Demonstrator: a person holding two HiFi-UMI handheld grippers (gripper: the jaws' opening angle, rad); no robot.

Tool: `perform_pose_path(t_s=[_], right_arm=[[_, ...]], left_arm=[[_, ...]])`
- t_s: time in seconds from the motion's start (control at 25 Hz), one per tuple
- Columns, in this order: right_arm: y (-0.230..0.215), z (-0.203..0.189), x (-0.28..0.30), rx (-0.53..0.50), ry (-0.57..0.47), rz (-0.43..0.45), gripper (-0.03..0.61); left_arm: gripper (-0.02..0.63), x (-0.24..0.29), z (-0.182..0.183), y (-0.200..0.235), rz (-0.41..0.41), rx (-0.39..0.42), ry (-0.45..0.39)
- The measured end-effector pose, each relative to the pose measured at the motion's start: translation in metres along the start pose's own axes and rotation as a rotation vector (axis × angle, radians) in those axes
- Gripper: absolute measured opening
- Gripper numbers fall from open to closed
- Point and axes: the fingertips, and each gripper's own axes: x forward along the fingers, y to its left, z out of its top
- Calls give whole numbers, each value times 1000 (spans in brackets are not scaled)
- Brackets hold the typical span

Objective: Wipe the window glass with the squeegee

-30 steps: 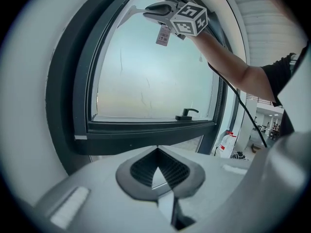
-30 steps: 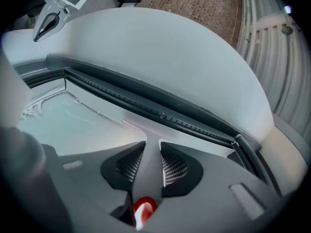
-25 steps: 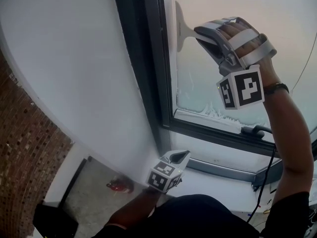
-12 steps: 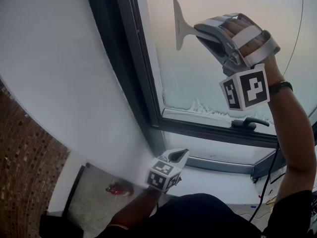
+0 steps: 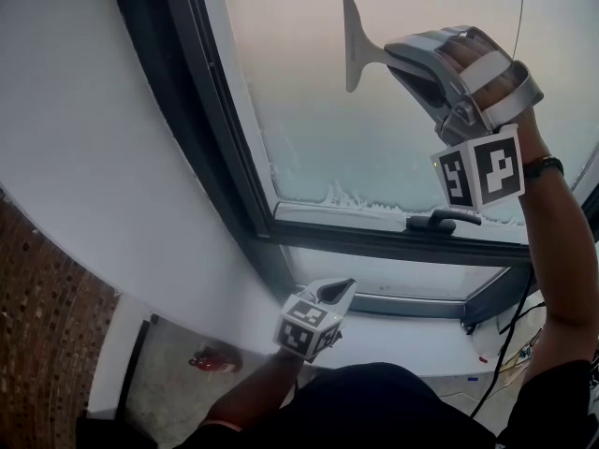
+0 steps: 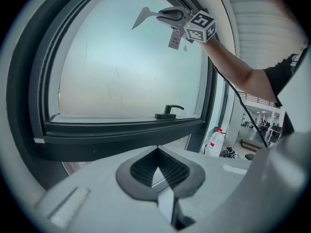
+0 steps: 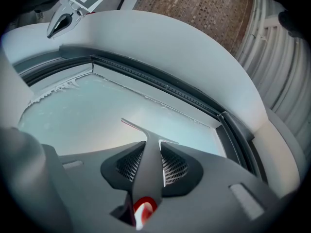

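Right jaws: the right gripper (image 7: 148, 152) is clamped on the handle of the squeegee (image 7: 147, 171), with the blade at the window glass (image 5: 374, 138), upper middle of the head view.
Left jaws: the left gripper (image 6: 156, 165) is closed together on nothing, low near the sill.
Handling: the squeegee is probably light and stiff with a soft blade edge, so the handle is the place to hold it.
Room: the dark frame (image 5: 225, 157) bounds the left and the window handle (image 5: 440, 221) sits below, with open glass to the right.

white sill (image 5: 412, 340) runs under the window frame (image 5: 374, 241), just ahead of the closed, empty jaws of the left gripper (image 5: 337, 291). grey floor (image 5: 168, 377) sits below and left of those jaws; one small red thing (image 5: 211, 358) lies on it, too blurred to identify
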Motion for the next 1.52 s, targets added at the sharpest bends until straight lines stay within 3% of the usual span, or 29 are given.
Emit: perform_pose_path(t_s=[0.8, 1.52], right_arm=[[8, -93, -83, -14, 115, 7, 118], [16, -124, -116, -98, 129, 68, 118]], left_arm=[[0, 43, 1, -63, -73, 46, 49], [0, 51, -9, -76, -76, 41, 45]])
